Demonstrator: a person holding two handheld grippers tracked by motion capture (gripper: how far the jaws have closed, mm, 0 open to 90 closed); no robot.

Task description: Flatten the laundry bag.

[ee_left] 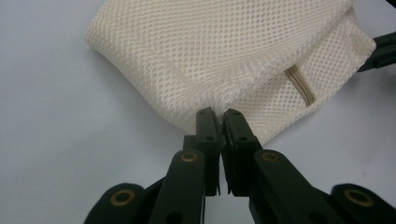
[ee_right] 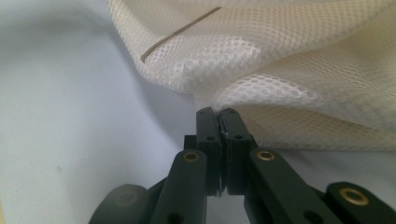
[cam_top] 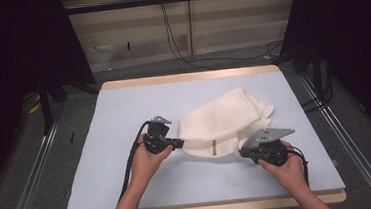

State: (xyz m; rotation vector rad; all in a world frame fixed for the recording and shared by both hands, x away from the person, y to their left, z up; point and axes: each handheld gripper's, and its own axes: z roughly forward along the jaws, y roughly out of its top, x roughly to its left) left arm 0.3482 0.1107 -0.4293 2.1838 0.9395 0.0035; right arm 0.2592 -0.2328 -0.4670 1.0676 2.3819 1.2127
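High view, near edge: both forearms come in from the bottom, left gripper and right gripper sit level on the tabletop, one at each near corner of the mesh bag.

Left gripper view: fingers clenched on the bag's corner edge, mesh bunched right at the tips, a short tan strip sewn into the fabric just beyond. Right gripper view: fingers also clamped on a pinch of mesh, fabric puckered and lifted slightly at the bite.

Bag itself: cream net, lying crumpled on the blue tabletop, centre-right, near hem stretched between the two grippers, far end slumped in folds toward the back right. Not flat, not folded.

Status, my read: grasp step done on both sides, both bites look shallow but holding. Left to do: pretty much everything after the pickup, i.e. lifting or pulling it taut, spreading it, then whatever fold or placement follows. Early stage. Shallow bites could slip if pulled hard.

Beyond the tabletop: floor, cables, wall panel.
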